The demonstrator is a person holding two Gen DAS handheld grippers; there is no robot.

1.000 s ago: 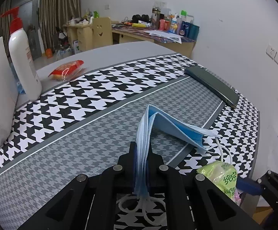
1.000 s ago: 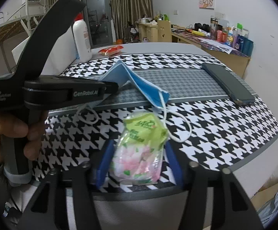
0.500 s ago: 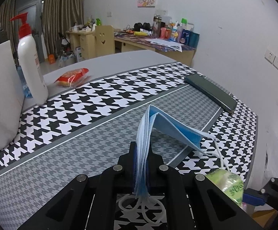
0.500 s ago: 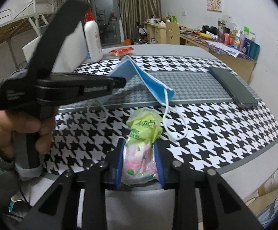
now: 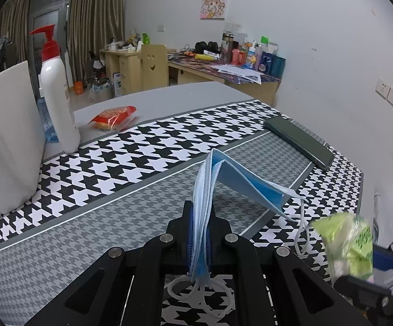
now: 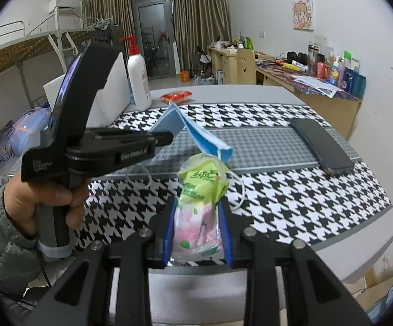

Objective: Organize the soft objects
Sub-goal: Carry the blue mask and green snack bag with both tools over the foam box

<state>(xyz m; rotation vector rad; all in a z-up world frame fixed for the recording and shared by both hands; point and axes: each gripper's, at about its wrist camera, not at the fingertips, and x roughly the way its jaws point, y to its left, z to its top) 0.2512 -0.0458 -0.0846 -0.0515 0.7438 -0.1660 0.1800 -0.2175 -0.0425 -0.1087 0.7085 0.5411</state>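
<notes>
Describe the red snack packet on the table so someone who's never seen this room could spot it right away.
Start at the table with the houndstooth cloth and look to its far, plain grey end. Beside the tall white pump bottle lies the red snack packet, flat on the grey surface. It is the only red, crinkly wrapper there; the dark phone is further right.
</notes>
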